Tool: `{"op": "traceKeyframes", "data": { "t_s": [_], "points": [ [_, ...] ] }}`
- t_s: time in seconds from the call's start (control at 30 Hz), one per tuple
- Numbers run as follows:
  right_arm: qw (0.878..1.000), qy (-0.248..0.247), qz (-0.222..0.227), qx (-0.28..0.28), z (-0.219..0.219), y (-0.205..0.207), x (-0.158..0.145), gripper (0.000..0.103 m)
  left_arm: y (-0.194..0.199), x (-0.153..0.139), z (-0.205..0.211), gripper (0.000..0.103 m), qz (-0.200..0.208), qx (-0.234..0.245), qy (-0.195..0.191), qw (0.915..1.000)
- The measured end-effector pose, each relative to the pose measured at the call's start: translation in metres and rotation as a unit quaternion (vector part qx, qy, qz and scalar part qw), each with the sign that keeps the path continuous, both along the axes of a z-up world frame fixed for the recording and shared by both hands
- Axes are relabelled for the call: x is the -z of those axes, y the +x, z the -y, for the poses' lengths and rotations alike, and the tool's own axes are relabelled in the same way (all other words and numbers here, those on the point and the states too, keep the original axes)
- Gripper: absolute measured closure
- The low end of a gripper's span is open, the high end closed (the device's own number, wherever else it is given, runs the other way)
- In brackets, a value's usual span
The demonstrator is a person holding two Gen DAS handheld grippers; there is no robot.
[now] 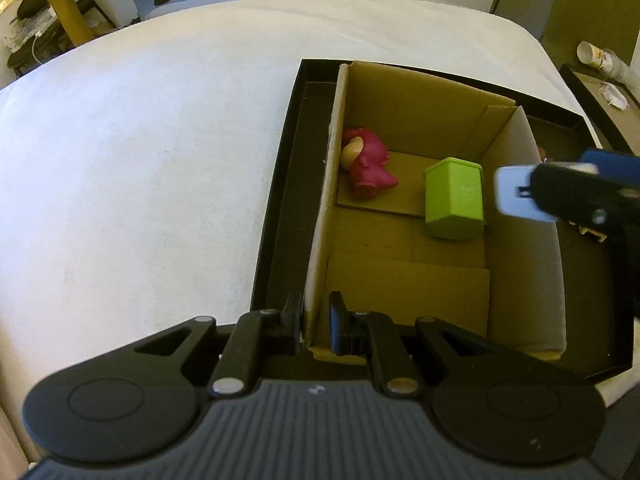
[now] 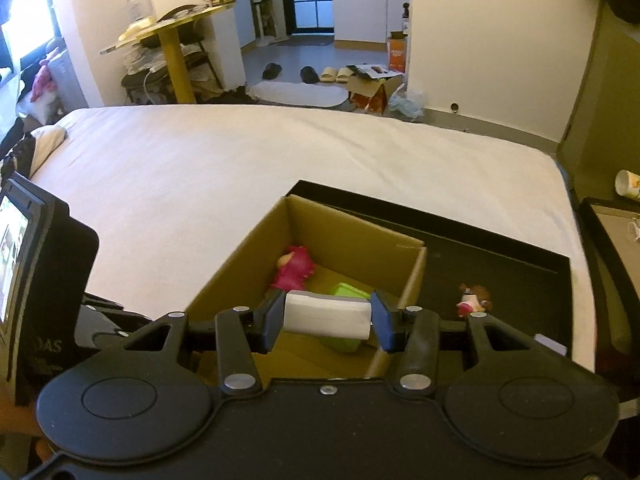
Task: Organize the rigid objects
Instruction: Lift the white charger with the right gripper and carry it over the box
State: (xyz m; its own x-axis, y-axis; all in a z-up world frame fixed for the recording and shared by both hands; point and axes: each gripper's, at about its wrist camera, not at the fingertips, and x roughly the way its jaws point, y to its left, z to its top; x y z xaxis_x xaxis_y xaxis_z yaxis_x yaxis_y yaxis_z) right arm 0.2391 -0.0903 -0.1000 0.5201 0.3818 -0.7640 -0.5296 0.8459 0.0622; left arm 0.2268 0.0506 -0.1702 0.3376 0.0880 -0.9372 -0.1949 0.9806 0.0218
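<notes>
An open cardboard box (image 1: 520,240) stands in a black tray (image 1: 276,208) on a white bed. Inside lie a pink toy figure (image 1: 368,162) and a green block (image 1: 454,200); both also show in the right wrist view, the figure (image 2: 294,268) and the block (image 2: 348,292). My left gripper (image 1: 315,320) is shut on the box's near left wall. My right gripper (image 2: 327,318) is shut on a white block (image 2: 326,315) and holds it above the box's right side; the block also shows in the left wrist view (image 1: 514,194). A small doll figure (image 2: 472,300) lies in the tray right of the box.
The bed (image 1: 140,160) stretches left and far. A dark side table (image 2: 612,232) with a paper cup (image 2: 628,186) stands at the right. Beyond the bed are a yellow table (image 2: 172,36), shoes and a box on the floor.
</notes>
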Motion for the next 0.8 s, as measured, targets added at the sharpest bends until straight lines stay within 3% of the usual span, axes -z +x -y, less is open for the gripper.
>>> {"op": "traceKeyframes", "data": {
  "t_s": [0.8],
  "points": [
    [0.987, 0.063, -0.135, 0.056, -0.021, 0.022, 0.04, 0.057, -0.001, -0.001, -0.006, 0.09, 0.003, -0.002, -0.014, 0.9999]
  ]
}}
